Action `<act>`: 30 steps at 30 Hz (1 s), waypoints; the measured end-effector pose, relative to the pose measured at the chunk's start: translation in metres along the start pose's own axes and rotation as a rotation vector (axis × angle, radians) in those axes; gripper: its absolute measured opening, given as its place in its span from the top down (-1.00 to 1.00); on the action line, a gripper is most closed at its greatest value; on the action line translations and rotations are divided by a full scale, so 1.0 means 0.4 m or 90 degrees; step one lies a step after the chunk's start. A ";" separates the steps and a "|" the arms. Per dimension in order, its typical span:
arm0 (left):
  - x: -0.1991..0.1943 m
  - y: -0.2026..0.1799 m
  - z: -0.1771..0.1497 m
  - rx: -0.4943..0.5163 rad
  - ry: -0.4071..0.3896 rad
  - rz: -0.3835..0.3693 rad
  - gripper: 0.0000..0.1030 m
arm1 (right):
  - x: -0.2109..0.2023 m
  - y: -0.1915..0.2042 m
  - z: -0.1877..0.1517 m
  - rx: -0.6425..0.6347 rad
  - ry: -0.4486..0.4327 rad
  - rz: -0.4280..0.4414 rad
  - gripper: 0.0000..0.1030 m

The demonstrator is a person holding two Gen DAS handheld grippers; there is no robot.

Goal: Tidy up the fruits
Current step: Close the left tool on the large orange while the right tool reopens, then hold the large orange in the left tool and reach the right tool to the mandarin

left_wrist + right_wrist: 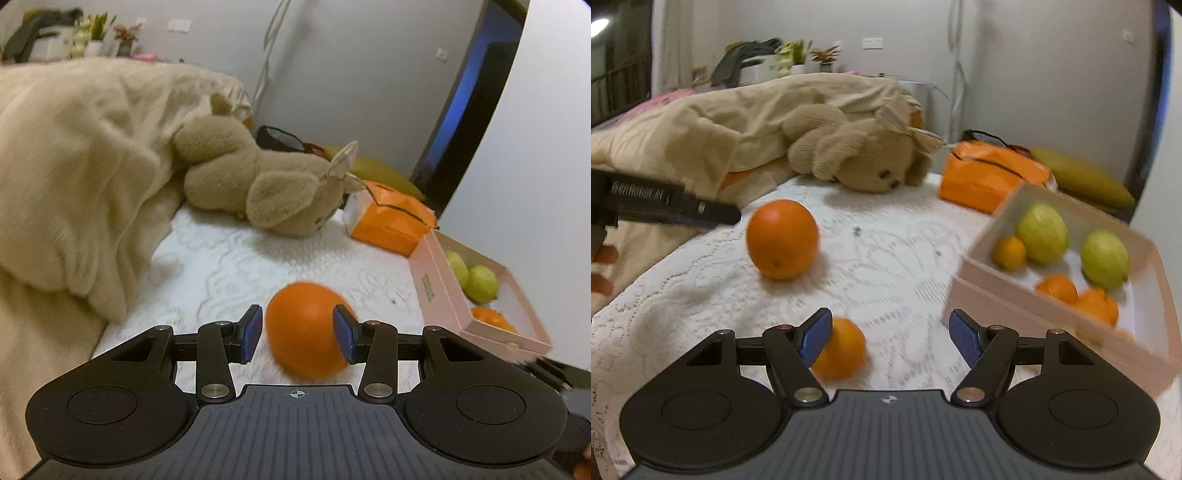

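White lace bedspread (886,258). Big orange (306,336) sits between my left gripper (299,332) pads, grip uncertain; right gripper (886,339) open, small orange (842,350) touching its left pad.

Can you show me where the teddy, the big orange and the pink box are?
teddy (864,162): right wrist view, on its furry face.
big orange (782,238): right wrist view, middle of its peel.
pink box (997,291): right wrist view, on its near side wall.

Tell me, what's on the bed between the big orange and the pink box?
Nothing. In the right wrist view only bare white bedspread lies between the big orange and the pink box.
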State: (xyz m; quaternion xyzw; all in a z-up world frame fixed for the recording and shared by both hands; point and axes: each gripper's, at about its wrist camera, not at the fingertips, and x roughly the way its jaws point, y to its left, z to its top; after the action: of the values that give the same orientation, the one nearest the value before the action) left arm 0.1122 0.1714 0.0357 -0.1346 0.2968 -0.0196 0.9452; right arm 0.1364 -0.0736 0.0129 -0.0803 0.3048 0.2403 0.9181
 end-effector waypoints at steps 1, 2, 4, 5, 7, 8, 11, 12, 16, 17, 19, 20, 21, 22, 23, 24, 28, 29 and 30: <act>0.011 -0.018 0.003 0.013 0.006 0.016 0.10 | -0.005 -0.011 -0.011 0.014 -0.013 -0.001 -0.37; 0.022 -0.031 0.005 0.023 0.017 0.026 0.10 | -0.006 -0.016 -0.016 0.021 -0.017 -0.002 -0.37; 0.034 -0.059 0.002 0.038 0.028 0.026 0.10 | -0.010 -0.027 -0.030 0.031 -0.024 -0.001 -0.37; 0.040 -0.073 0.000 0.046 0.040 0.019 0.10 | -0.011 -0.031 -0.039 0.034 -0.028 0.001 -0.37; 0.048 -0.103 -0.005 0.075 0.049 0.019 0.00 | -0.013 -0.036 -0.058 0.043 -0.041 0.006 -0.37; 0.050 -0.118 -0.009 0.095 0.053 0.032 -0.04 | -0.017 -0.037 -0.065 0.047 -0.046 0.008 -0.37; 0.065 -0.137 -0.011 0.120 0.060 0.066 -0.14 | -0.023 -0.044 -0.083 0.056 -0.059 0.025 -0.37; 0.070 -0.133 -0.008 0.113 0.060 0.070 -0.15 | -0.025 -0.048 -0.087 0.059 -0.061 0.029 -0.38; 0.093 -0.089 0.020 0.041 0.064 0.052 -0.25 | -0.024 -0.072 -0.110 0.092 -0.069 0.043 -0.50; 0.104 -0.078 0.027 0.019 0.074 0.040 -0.31 | -0.024 -0.077 -0.117 0.103 -0.070 0.047 -0.52; 0.125 -0.064 0.032 -0.017 0.099 0.021 -0.44 | -0.024 -0.092 -0.133 0.136 -0.066 0.064 -0.58; 0.138 -0.057 0.032 -0.039 0.118 0.010 -0.51 | -0.022 -0.100 -0.138 0.153 -0.060 0.075 -0.58; 0.150 -0.054 0.030 -0.057 0.131 0.000 -0.53 | -0.021 -0.109 -0.143 0.169 -0.054 0.088 -0.58; 0.160 -0.055 0.026 -0.067 0.140 -0.007 -0.53 | -0.019 -0.118 -0.147 0.182 -0.052 0.097 -0.58; 0.168 -0.059 0.024 -0.072 0.141 -0.010 -0.53 | -0.018 -0.120 -0.149 0.186 -0.052 0.099 -0.58; 0.173 -0.066 0.021 -0.070 0.137 -0.007 -0.53 | -0.018 -0.119 -0.149 0.185 -0.051 0.100 -0.58; 0.189 -0.091 0.019 -0.047 0.119 0.008 -0.51 | -0.016 -0.108 -0.149 0.173 -0.055 0.094 -0.61; 0.194 -0.093 0.020 -0.046 0.118 0.008 -0.51 | -0.018 -0.106 -0.150 0.172 -0.056 0.094 -0.61; 0.200 -0.094 0.022 -0.045 0.115 0.007 -0.51 | -0.018 -0.105 -0.150 0.172 -0.056 0.094 -0.61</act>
State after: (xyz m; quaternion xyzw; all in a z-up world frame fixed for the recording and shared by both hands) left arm 0.1846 0.1281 0.0083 -0.1637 0.3823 -0.0161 0.9093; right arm 0.1206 -0.1307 -0.0310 0.0770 0.2987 0.2675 0.9128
